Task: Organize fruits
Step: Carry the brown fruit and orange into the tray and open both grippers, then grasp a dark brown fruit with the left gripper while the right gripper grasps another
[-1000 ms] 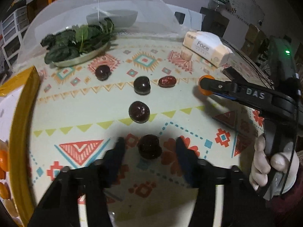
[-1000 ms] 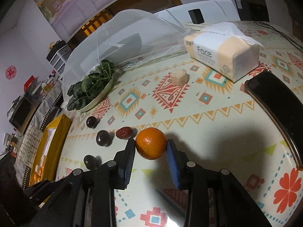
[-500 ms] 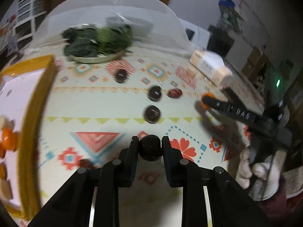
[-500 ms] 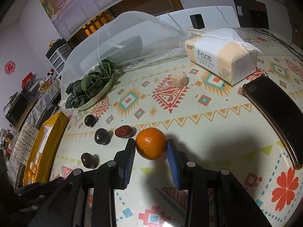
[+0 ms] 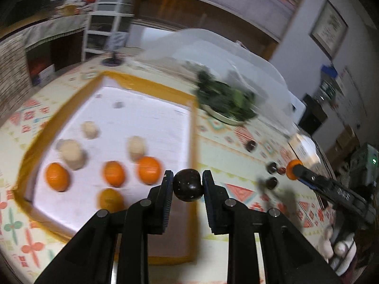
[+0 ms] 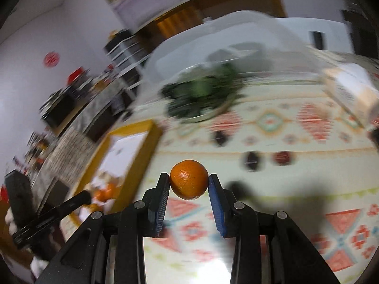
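1. Nearest to me, my left gripper (image 5: 187, 184) is clenched on a dark plum (image 5: 187, 184), a smooth, glossy, rounded fruit pinched between the ribbed pads and held in the air above the near right edge of the yellow-rimmed tray (image 5: 193, 142).
2. My right gripper (image 6: 189, 182) grasps an orange (image 6: 188, 179), round with a dimpled peel, lifted clear of the patterned tablecloth (image 6: 296, 189); the tray (image 6: 132, 127) lies off to its left.
3. I judge this the carry to the tray. To do it well I would set the plum down on a bare patch of the white tray floor, apart from the oranges, and lower it low before letting go, since round fruit will roll.
4. In the tray sit four oranges (image 5: 149, 169) and three pale, matte, lumpy pieces (image 5: 71, 152).
5. Farther out, more dark fruits (image 5: 251, 145) wait on the cloth, and a plate of leafy greens (image 5: 225, 101) sits by a translucent dome cover (image 5: 236, 52).
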Action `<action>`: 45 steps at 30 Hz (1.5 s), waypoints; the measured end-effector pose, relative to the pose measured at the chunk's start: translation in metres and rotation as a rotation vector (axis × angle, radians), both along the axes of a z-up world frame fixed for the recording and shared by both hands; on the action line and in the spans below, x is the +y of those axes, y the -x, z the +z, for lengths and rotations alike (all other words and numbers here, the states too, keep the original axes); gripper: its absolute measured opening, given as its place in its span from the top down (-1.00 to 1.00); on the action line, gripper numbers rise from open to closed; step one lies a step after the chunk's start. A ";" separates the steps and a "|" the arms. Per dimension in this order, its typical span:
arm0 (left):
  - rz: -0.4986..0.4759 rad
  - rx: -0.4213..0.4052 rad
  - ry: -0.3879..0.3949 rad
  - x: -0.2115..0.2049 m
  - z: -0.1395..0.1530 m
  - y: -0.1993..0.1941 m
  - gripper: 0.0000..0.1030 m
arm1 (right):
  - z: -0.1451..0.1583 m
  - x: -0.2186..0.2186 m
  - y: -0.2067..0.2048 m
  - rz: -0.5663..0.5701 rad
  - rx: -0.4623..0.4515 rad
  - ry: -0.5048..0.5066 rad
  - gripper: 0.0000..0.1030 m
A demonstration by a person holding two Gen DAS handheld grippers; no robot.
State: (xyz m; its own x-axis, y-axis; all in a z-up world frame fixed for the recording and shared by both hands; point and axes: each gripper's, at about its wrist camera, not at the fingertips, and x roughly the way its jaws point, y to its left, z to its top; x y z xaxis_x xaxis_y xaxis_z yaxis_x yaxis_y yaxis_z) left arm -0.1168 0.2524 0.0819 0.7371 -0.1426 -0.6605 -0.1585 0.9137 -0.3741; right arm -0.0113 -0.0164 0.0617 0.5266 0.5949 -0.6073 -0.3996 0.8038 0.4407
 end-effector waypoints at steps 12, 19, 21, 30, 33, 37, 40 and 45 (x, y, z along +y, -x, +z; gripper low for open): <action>0.139 0.033 0.057 0.086 -0.026 0.026 0.54 | -0.007 0.153 0.038 0.274 -0.042 0.090 0.29; 0.151 0.033 0.095 0.103 -0.038 0.030 0.53 | -0.031 0.190 0.028 0.343 0.033 0.119 0.29; 0.159 0.026 0.095 0.107 -0.037 0.033 0.49 | -0.033 0.192 0.025 0.352 0.056 0.082 0.29; 0.186 -0.018 -0.034 0.097 -0.015 0.039 -0.35 | -0.011 0.165 0.028 0.238 -0.009 0.026 0.07; 0.160 -0.047 -0.057 0.085 -0.006 0.040 -0.56 | -0.013 0.143 0.026 0.187 0.005 0.002 0.04; 0.100 -0.080 -0.069 0.062 0.007 0.041 -0.65 | -0.018 0.102 0.021 0.099 0.022 -0.024 0.03; 0.040 -0.083 -0.055 0.044 0.013 0.039 -0.65 | -0.020 0.060 0.018 0.017 0.035 -0.043 0.03; -0.028 -0.062 -0.062 0.015 0.015 0.033 -0.65 | -0.029 -0.019 0.017 -0.144 0.047 -0.043 0.01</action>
State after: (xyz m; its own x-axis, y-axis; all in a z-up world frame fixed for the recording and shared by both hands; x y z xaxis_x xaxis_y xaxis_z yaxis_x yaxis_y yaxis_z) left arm -0.1499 0.2675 0.0971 0.7732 -0.1242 -0.6218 -0.1108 0.9391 -0.3254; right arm -0.0288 -0.0356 0.0325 0.5797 0.5415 -0.6089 -0.2597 0.8311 0.4918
